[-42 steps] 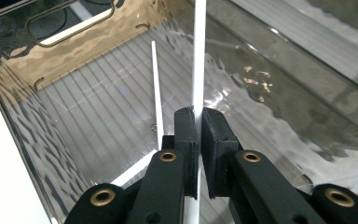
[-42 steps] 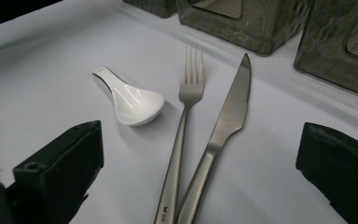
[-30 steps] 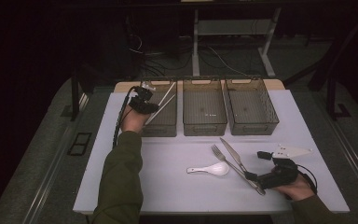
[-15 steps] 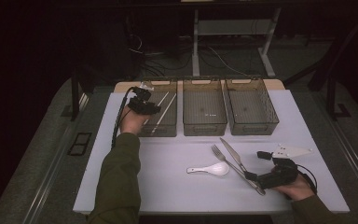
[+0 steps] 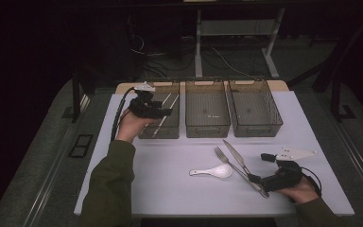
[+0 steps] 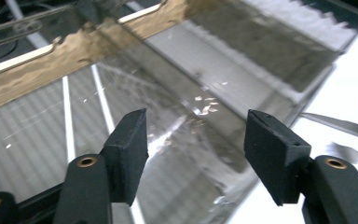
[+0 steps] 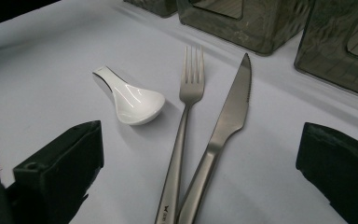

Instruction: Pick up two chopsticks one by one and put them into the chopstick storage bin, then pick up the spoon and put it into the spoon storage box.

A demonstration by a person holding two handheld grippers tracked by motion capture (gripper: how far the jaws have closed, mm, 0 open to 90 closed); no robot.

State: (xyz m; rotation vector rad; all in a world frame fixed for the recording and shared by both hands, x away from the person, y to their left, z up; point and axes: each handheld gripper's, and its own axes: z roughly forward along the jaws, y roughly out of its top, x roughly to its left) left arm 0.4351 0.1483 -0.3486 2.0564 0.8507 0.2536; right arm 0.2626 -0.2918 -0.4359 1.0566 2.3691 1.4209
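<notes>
Lying in the leftmost bin (image 5: 163,120), upper left of the high view: two white chopsticks (image 5: 166,105). Standing beside it, centre and right: two more bins (image 5: 207,124) (image 5: 256,126). Resting on the table (image 5: 160,175), lower centre: white spoon (image 5: 212,171), fork (image 5: 228,161), knife (image 5: 240,163), the last two crossing at the handles. Left gripper (image 5: 163,112) is hovering over the leftmost bin, jaws half apart and gripping nothing, having just been opening; earlier it was holding the chopsticks. Right gripper (image 5: 255,178) is sitting wide around the cutlery handles, unmoved.
</notes>
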